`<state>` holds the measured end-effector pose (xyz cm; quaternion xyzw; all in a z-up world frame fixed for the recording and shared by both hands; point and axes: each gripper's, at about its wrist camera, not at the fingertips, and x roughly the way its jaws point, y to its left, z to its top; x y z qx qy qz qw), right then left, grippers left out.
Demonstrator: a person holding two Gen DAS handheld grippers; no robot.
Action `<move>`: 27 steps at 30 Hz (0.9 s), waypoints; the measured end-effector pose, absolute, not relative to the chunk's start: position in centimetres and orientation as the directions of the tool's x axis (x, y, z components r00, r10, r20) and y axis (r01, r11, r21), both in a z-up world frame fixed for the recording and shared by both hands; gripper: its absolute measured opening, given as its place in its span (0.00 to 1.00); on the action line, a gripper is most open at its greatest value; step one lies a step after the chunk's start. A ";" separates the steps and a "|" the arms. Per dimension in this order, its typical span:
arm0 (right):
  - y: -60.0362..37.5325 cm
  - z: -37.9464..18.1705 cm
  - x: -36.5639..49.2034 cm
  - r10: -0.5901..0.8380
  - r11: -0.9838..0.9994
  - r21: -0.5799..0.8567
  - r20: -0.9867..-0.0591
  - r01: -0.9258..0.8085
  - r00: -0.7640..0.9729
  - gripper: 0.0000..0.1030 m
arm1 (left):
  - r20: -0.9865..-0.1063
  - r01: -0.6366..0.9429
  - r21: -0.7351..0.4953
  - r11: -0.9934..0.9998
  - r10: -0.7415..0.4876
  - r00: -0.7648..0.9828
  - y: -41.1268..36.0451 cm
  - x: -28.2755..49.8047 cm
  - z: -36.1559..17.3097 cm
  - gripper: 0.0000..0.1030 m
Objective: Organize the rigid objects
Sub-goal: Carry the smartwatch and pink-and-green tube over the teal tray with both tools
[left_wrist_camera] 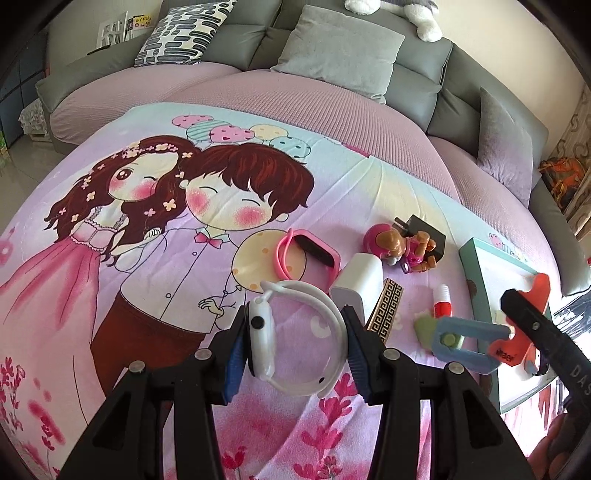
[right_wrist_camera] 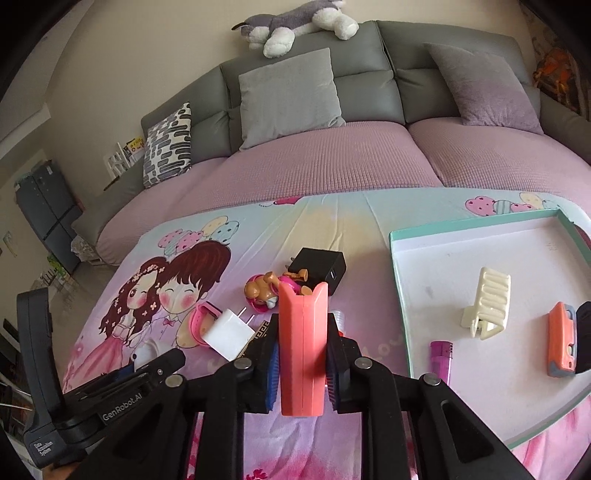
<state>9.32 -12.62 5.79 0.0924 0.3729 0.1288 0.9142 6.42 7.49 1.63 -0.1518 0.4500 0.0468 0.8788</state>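
My left gripper (left_wrist_camera: 295, 328) is shut on a white smartwatch (left_wrist_camera: 266, 332), fingers pressing its body and strap loop just above the cartoon bedsheet. My right gripper (right_wrist_camera: 303, 354) is shut on a coral-orange plastic clip (right_wrist_camera: 303, 343), held upright over the sheet; it also shows in the left wrist view (left_wrist_camera: 532, 317). On the sheet lie a pink watch (left_wrist_camera: 306, 254), a white charger (left_wrist_camera: 356, 288), a black charger (right_wrist_camera: 321, 269), a toy dog figure (left_wrist_camera: 399, 247), a patterned card (left_wrist_camera: 386, 314) and a red-white tube (left_wrist_camera: 441, 301). A teal-rimmed white tray (right_wrist_camera: 399, 280) holds a cream hair claw (right_wrist_camera: 487, 306), a purple lighter (right_wrist_camera: 441, 358) and an orange-grey item (right_wrist_camera: 561, 339).
A grey sofa (right_wrist_camera: 369, 74) with cushions runs behind the pink mattress cover (right_wrist_camera: 314, 166). A plush dog (right_wrist_camera: 295, 26) lies on the sofa back. A green and blue toy piece (left_wrist_camera: 454, 336) lies near the tray. A dark cabinet (right_wrist_camera: 48, 218) stands at far left.
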 end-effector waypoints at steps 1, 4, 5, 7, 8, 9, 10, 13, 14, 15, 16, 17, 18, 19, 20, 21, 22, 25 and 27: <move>-12.8 6.2 9.1 0.304 0.950 0.265 -0.648 -0.167 0.698 0.21 | -0.802 -0.216 -0.225 0.950 -0.055 0.595 7.4 6.4 1.9 0.48; -13.4 7.3 8.7 0.307 0.947 0.274 -0.621 -0.167 0.721 0.21 | -0.792 -0.206 -0.225 0.952 -0.056 0.608 7.2 6.3 2.4 0.48; -13.6 7.5 8.5 0.305 0.947 0.274 -0.615 -0.166 0.727 0.21 | -0.791 -0.203 -0.223 0.953 -0.055 0.610 7.1 6.3 2.5 0.48; -14.0 7.9 8.4 0.304 0.947 0.278 -0.602 -0.163 0.738 0.21 | -0.788 -0.193 -0.219 0.956 -0.056 0.614 6.8 6.3 2.8 0.48; -14.3 8.0 8.4 0.304 0.946 0.283 -0.598 -0.160 0.742 0.21 | -0.786 -0.189 -0.218 0.958 -0.057 0.615 6.6 6.4 2.9 0.48; -14.6 8.2 8.4 0.308 0.944 0.290 -0.593 -0.159 0.744 0.21 | -0.785 -0.184 -0.217 0.959 -0.059 0.617 6.4 6.4 3.0 0.48; -14.9 8.3 8.3 0.312 0.941 0.298 -0.586 -0.159 0.748 0.21 | -0.783 -0.179 -0.215 0.960 -0.060 0.619 6.2 6.5 3.1 0.48; -16.0 8.9 8.1 0.319 0.935 0.319 -0.562 -0.156 0.763 0.21 | -0.776 -0.164 -0.204 0.965 -0.057 0.628 5.4 6.5 3.6 0.48; -16.3 9.2 8.0 0.321 0.933 0.325 -0.554 -0.156 0.768 0.21 | -0.774 -0.157 -0.201 0.967 -0.059 0.630 5.1 6.5 3.7 0.48; -16.6 9.4 7.9 0.321 0.932 0.329 -0.546 -0.155 0.774 0.21 | -0.773 -0.150 -0.200 0.968 -0.062 0.631 4.8 6.5 3.9 0.48; -17.0 9.7 7.8 0.321 0.931 0.330 -0.537 -0.155 0.780 0.21 | -0.771 -0.143 -0.199 0.970 -0.064 0.633 4.5 6.6 4.0 0.48; -17.3 9.9 7.7 0.320 0.930 0.331 -0.528 -0.157 0.786 0.21 | -0.770 -0.138 -0.195 0.971 -0.065 0.635 4.2 6.6 4.2 0.48; -17.7 10.3 7.6 0.321 0.929 0.334 -0.517 -0.158 0.794 0.21 | -0.768 -0.130 -0.191 0.973 -0.066 0.637 3.8 6.6 4.4 0.48; -18.1 10.6 7.4 0.321 0.927 0.339 -0.505 -0.158 0.801 0.21 | -0.764 -0.119 -0.192 0.974 -0.072 0.641 3.4 6.6 4.6 0.48; -18.5 10.8 7.3 0.322 0.925 0.345 -0.495 -0.157 0.807 0.21 | -0.761 -0.108 -0.195 0.975 -0.081 0.644 3.0 6.7 4.8 0.48; -19.0 11.0 7.3 0.320 0.924 0.351 -0.486 -0.154 0.814 0.21 | -0.756 -0.094 -0.200 0.975 -0.093 0.648 2.5 6.7 5.0 0.48; -19.5 11.2 7.2 0.316 0.923 0.355 -0.478 -0.149 0.819 0.21 | -0.752 -0.082 -0.202 0.976 -0.101 0.651 2.1 6.8 5.3 0.48; -21.0 11.8 7.0 0.292 0.926 0.357 -0.463 -0.126 0.837 0.21 | -0.746 -0.053 -0.188 0.981 -0.107 0.657 0.6 7.0 5.8 0.48; -22.1 12.2 6.8 0.275 0.927 0.358 -0.449 -0.111 0.851 0.21 | -0.746 -0.035 -0.180 0.983 -0.114 0.656 -0.4 7.4 6.0 0.48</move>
